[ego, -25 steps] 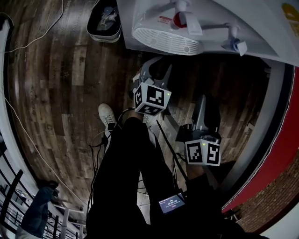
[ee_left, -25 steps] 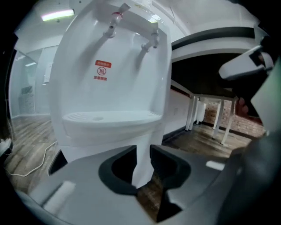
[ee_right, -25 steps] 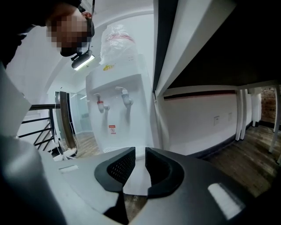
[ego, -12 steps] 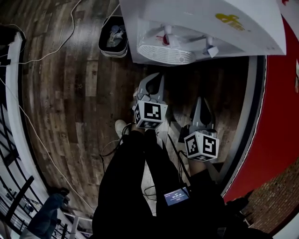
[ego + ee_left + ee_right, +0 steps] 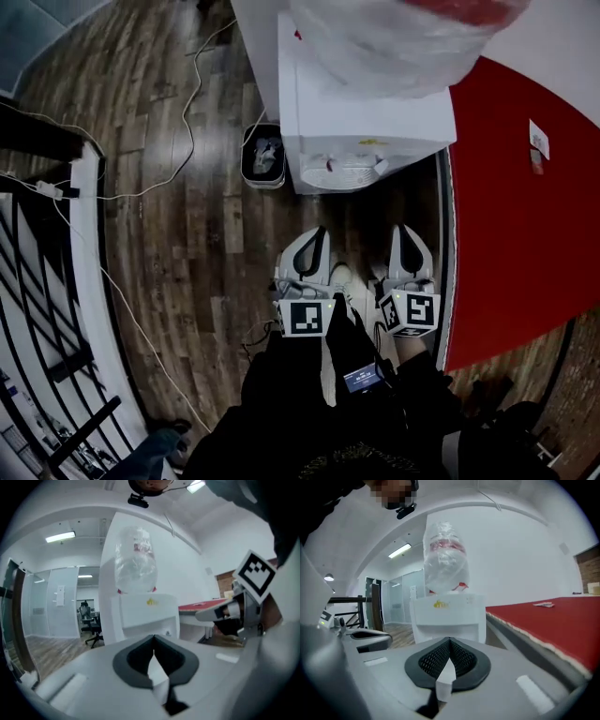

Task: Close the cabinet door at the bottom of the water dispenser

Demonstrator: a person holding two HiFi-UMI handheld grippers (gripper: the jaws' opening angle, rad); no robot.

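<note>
Left hand-held gripper (image 5: 314,232) and right hand-held gripper (image 5: 405,230) are both clenched on nothing, side by side on the near side of the water dispenser (image 5: 361,131), apart from it. Its bottom cabinet door is hidden, so the push looks either finished or unstarted. If unstarted, the next move is reaching low and pressing the door flat.

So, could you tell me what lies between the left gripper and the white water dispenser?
In the head view, only bare dark wooden floor lies between the left gripper and the white water dispenser; nothing stands there.

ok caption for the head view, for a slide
Facing a white water dispenser by a red counter, left gripper and right gripper side by side, both shut, empty.
</note>
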